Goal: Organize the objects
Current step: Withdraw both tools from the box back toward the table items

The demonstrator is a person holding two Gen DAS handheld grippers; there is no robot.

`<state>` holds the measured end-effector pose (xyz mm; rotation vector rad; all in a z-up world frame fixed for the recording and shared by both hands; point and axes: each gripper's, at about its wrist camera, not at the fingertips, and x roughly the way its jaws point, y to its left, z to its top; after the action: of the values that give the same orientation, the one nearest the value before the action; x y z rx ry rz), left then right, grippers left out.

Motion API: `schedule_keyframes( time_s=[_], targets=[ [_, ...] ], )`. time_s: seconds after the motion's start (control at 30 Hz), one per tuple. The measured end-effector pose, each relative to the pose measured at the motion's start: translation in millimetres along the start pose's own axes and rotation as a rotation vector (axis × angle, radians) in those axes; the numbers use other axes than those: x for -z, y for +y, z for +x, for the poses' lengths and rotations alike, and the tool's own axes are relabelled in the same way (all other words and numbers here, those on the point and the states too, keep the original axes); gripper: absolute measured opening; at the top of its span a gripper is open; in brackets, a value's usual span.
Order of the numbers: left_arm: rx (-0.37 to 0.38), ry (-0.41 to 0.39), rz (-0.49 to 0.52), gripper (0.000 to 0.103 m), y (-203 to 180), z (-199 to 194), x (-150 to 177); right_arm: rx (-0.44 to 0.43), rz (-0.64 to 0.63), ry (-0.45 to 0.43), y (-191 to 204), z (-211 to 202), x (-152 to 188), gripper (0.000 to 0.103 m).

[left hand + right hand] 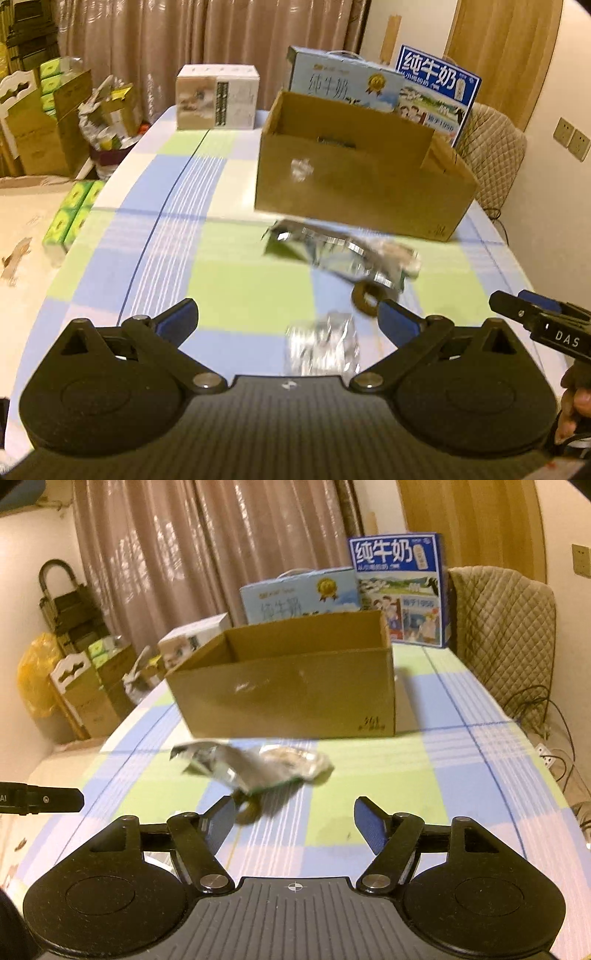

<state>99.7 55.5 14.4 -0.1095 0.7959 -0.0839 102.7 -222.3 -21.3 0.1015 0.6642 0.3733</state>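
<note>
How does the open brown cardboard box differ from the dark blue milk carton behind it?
The open brown cardboard box is plain and lies low and wide; the dark blue milk carton is printed with pictures and stands tall. The box is open on top; the carton looks closed. Both rest on the checked tablecloth.

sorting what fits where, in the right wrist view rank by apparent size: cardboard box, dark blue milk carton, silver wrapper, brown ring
1. cardboard box
2. dark blue milk carton, though it stands farther back
3. silver wrapper
4. brown ring, partly hidden by a claw finger
</note>
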Motion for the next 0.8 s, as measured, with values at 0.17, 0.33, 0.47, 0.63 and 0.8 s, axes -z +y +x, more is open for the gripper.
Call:
schedule_keyframes(
  time_s=[0.17, 0.33, 0.47, 0.63, 0.8],
  targets=[
    [0.003, 0.021, -0.004, 0.102, 2, -10, 20, 0.004, -0.008, 0.018, 3, -1, 9, 0.069],
    [0.014, 0.030, 0.006, 0.102, -4, -15, 27, 0.010, -0.002, 0.014, 1, -4, 10, 0.069],
    [0.016, 0.033, 0.009, 0.102, -9, -16, 29, 0.011, 0.004, 0.015, -1, -5, 10, 0.069],
    [0.016, 0.042, 0.016, 0.102, -13, -16, 31, 0.012, 0.012, 0.016, -2, -6, 10, 0.069],
    [0.018, 0.054, 0.021, 0.102, -17, -13, 33, 0.013, 0.016, 0.021, -3, -5, 10, 0.069]
  ],
)
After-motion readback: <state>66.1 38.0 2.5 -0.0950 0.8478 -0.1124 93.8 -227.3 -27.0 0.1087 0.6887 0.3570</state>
